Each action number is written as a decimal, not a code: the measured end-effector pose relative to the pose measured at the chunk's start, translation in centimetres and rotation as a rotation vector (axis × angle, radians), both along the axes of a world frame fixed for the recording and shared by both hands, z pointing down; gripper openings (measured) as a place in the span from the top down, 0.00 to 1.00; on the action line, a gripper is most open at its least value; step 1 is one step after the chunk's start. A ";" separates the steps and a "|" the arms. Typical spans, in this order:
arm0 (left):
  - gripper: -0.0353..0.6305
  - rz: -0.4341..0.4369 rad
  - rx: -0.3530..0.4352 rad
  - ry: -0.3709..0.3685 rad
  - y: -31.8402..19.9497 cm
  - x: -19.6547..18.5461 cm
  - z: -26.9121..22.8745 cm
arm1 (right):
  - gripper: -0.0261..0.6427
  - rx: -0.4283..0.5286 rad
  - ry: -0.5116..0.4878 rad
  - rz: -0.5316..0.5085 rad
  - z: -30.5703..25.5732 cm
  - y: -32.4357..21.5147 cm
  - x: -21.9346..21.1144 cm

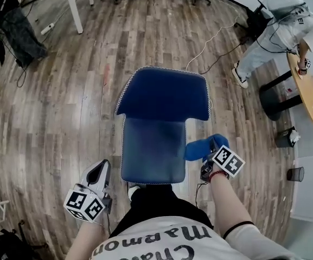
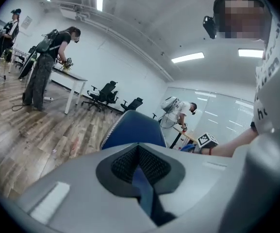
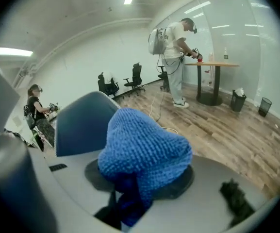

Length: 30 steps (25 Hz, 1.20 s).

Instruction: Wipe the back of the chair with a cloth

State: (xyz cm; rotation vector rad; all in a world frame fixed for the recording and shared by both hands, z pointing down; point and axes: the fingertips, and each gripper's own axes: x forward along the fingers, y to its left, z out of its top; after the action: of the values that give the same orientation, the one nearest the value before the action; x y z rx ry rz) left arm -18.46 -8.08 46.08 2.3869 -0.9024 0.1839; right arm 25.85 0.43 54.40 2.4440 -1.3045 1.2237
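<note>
A blue chair [image 1: 163, 93] stands right in front of me on the wood floor, its wide dark upper part farther off and a paler panel [image 1: 153, 150] nearer me. My right gripper [image 1: 212, 148] is shut on a blue knitted cloth [image 1: 198, 148], held just beside the panel's right edge. In the right gripper view the cloth [image 3: 144, 149] bulges over the right gripper [image 3: 139, 179] and hides the jaws' tips, with the chair [image 3: 84, 123] behind it. My left gripper [image 1: 98, 176] hangs low to the left of the chair, apart from it, shut on nothing. In the left gripper view the left gripper [image 2: 140, 168] points toward the chair [image 2: 132, 130].
A round wooden table [image 1: 305, 88] with a person [image 1: 278, 28] at it stands at the right. Two small bins [image 1: 295, 173] [image 1: 284, 137] sit near it. A white cable [image 1: 210, 42] runs across the floor behind the chair. A white desk leg [image 1: 75, 7] and a second person [image 1: 15, 26] are at the far left.
</note>
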 end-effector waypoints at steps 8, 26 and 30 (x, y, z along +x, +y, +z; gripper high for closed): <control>0.94 0.023 0.178 0.080 -0.5 0.8 -9.6 | 0.73 0.264 0.022 -0.164 -11.6 -0.8 -4.0; 0.94 0.181 0.431 0.223 4.5 6.7 -24.2 | 0.73 0.688 0.258 -0.647 -32.7 -1.9 -15.6; 0.94 0.157 0.418 0.216 4.5 5.9 -23.5 | 0.73 0.716 0.261 -0.730 -34.0 -1.6 -18.7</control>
State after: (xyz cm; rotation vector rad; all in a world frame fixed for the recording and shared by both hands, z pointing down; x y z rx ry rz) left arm -12.54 -3.60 22.60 2.7959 -0.7040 -0.2216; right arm 7.18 -1.15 20.40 1.9751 -2.5121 0.2610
